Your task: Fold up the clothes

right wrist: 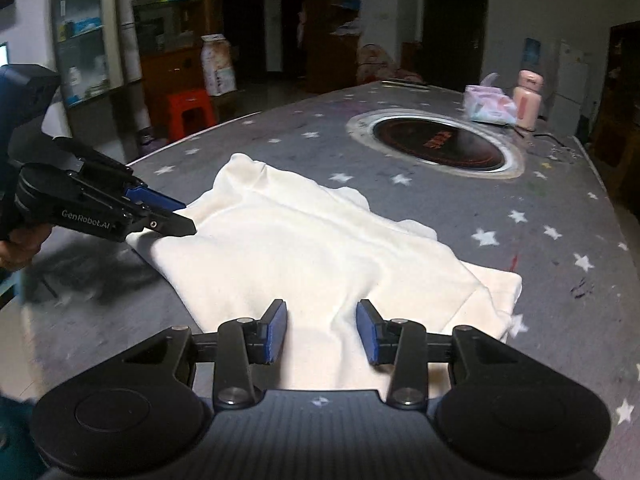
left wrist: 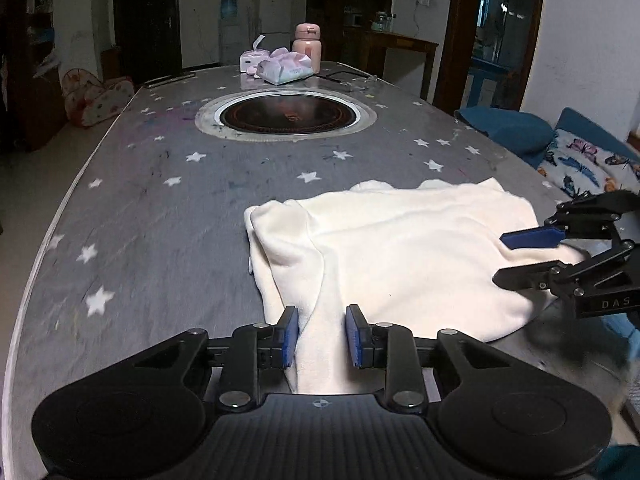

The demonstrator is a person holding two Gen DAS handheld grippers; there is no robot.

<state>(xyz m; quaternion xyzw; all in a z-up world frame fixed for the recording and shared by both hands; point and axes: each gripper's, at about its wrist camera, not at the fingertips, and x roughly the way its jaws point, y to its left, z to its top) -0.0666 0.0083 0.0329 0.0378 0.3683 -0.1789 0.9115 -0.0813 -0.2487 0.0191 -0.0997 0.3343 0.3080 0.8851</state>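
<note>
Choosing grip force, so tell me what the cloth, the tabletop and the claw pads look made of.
Cloth: soft cream fleece or plush, matte; it drapes in rounded folds with a fuzzy surface.
Tabletop: likely a grey printed cover with white stars, dull and scuffed; the material beneath is hidden.
Pads: blue, ribbed, probably rubber or soft plastic, on black hard-plastic fingers.

Grey star-print table (left wrist: 132, 216), several items resting on it.
Cream garment (left wrist: 400, 248) lies rumpled at the near edge, 5 o'clock in the left wrist view. Round dark inset cooktop (left wrist: 286, 114) at 12 o'clock. Beyond it, tissue packs (left wrist: 284, 66) just beside a pink bottle (left wrist: 307, 46); black cable (left wrist: 344, 78) at 1 o'clock.
</note>
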